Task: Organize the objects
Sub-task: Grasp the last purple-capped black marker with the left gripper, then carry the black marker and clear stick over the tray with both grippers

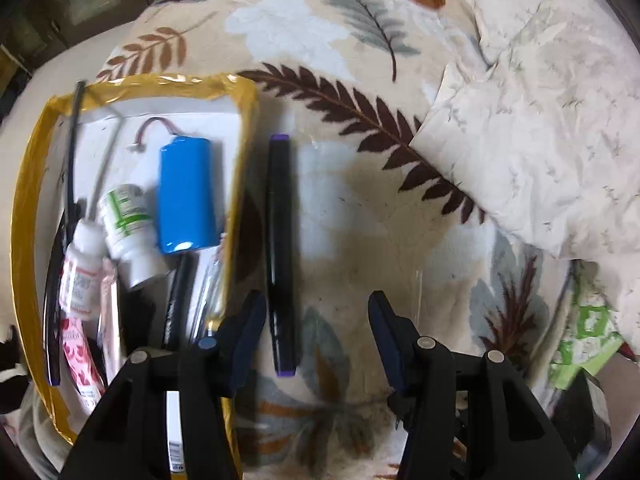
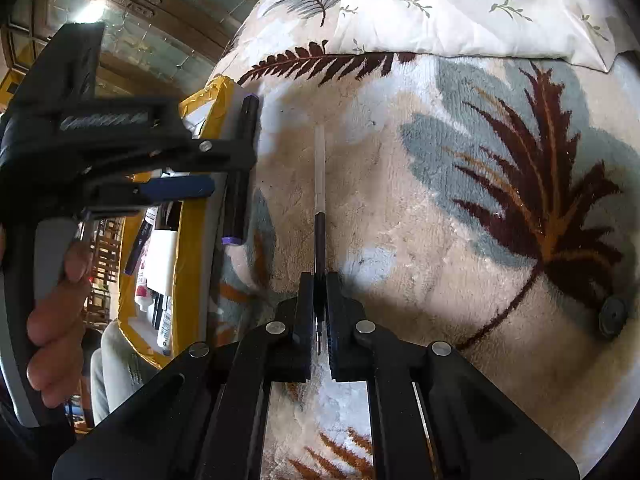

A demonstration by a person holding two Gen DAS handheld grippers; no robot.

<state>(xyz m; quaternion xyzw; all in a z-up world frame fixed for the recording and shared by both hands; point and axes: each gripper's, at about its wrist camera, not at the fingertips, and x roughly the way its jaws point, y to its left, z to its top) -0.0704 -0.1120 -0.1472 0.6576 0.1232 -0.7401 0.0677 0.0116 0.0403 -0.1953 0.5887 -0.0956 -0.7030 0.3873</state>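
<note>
On the leaf-patterned blanket [image 1: 360, 208], a black marker [image 1: 280, 256] with purple ends lay lengthwise just beside the yellow-edged box [image 1: 28, 208], close to the inner side of the left gripper [image 1: 316, 320], whose fingers stood wide apart and held nothing. Inside the box lay a blue battery pack [image 1: 186, 196] and a white bottle [image 1: 128, 232]. The right gripper [image 2: 319, 292] was clamped on a clear pen [image 2: 320, 184], seemingly near its tip, barrel pointing away over the blanket.
</note>
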